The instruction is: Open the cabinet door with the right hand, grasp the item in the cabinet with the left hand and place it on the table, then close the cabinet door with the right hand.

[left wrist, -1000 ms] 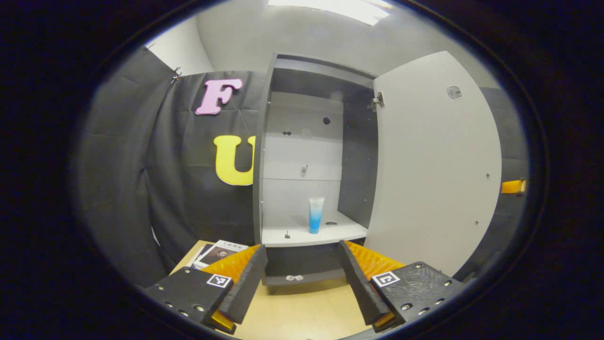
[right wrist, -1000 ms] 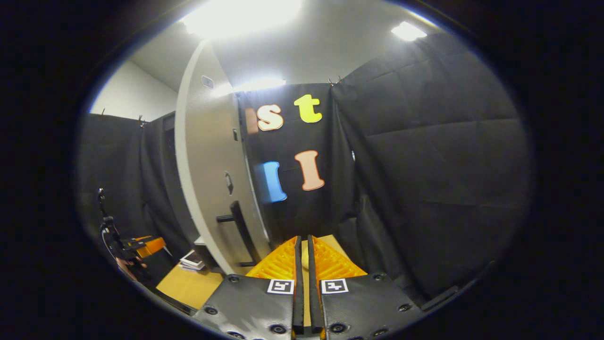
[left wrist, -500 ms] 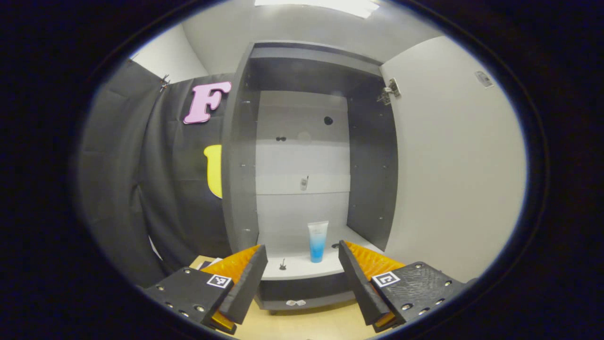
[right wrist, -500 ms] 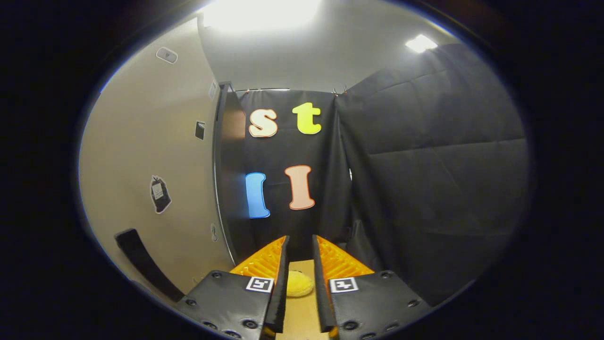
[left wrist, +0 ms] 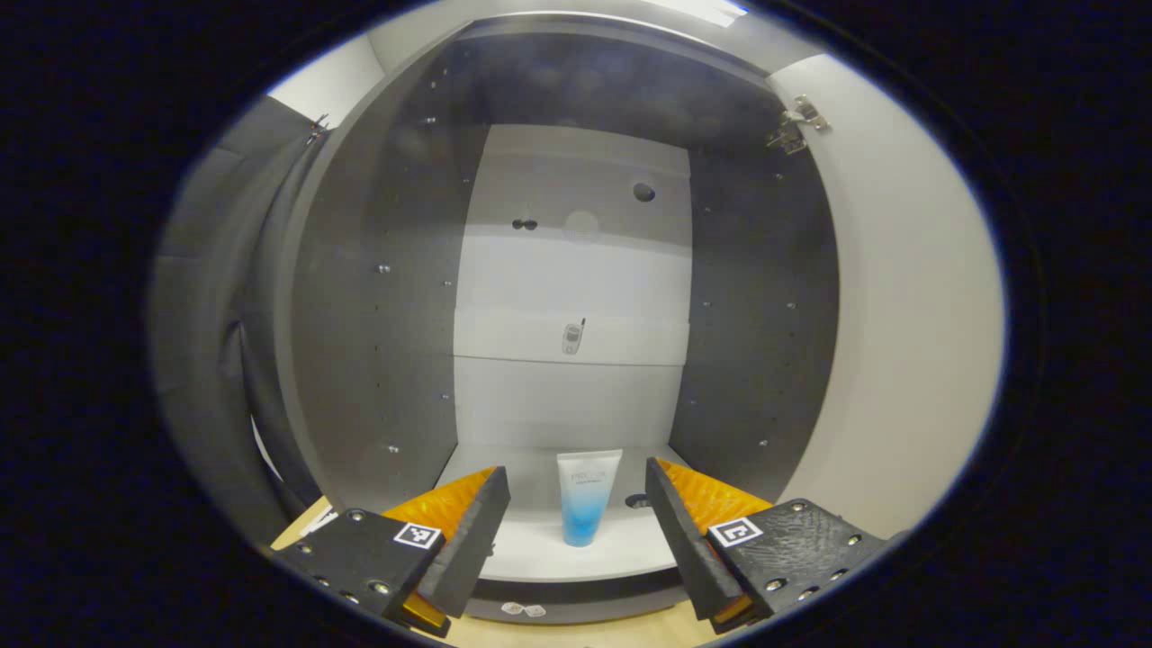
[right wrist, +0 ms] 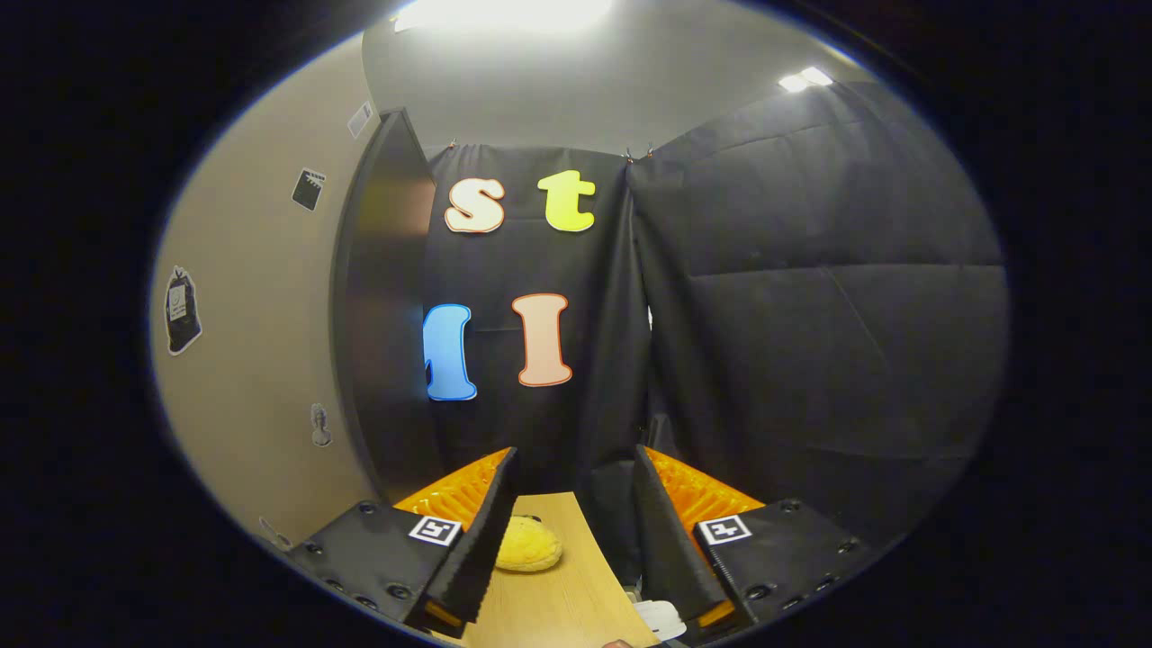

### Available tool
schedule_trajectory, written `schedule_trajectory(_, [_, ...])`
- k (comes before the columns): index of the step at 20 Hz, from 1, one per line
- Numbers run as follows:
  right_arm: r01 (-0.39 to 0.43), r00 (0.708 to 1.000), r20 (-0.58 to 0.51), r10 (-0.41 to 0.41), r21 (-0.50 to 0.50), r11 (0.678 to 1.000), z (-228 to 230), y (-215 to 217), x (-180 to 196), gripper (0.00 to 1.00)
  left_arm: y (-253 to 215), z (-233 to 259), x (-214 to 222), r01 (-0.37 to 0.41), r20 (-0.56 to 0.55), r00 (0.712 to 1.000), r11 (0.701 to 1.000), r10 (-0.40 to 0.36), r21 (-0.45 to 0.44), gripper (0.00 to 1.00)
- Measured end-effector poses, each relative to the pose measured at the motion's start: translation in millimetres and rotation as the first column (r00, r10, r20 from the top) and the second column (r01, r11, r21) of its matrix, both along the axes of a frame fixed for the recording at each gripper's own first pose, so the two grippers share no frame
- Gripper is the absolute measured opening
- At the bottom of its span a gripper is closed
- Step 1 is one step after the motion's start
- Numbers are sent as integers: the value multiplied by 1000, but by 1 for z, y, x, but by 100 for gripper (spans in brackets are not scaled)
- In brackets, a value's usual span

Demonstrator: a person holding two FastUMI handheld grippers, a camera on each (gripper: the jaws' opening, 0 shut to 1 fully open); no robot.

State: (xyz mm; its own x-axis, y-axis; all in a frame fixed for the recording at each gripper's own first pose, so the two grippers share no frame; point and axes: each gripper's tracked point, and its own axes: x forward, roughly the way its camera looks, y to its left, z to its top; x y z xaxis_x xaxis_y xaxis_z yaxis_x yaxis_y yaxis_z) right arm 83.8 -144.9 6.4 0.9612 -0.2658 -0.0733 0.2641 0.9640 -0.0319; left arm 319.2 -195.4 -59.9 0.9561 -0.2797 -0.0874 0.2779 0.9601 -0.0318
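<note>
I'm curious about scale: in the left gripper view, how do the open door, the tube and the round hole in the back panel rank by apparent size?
1. door
2. tube
3. hole

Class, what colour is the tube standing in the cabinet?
The tube fades from white to blue, in the left gripper view.

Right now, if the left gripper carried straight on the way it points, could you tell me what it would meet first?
Most likely the upright white-and-blue plastic tube on the cabinet's pale shelf: it stands centred between the open left gripper fingers. Depth is unclear, so the shelf's front edge could come first.
</note>
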Motion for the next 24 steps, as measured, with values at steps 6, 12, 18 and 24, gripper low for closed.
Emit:
schedule_trajectory(6, [41,999,-20,-42,-37,998,-7,-17,16,96,-12,-13,35,-29,30,999,997,32,-73,92])
schedule_trajectory(12, [27,999,-39,-27,-11,1000,-11,-18,17,96,-23,-29,48,-46,15,999,999,47,-22,92])
schedule_trajectory(18, [27,998,-65,-28,-14,1000,-22,-24,30,96,-33,-58,57,-64,-39,997,998,64,7,92])
schedule_trajectory(24, [26,996,-81,-28,-23,999,-27,-29,37,98,-31,-78,70,-107,-69,991,991,112,78,79])
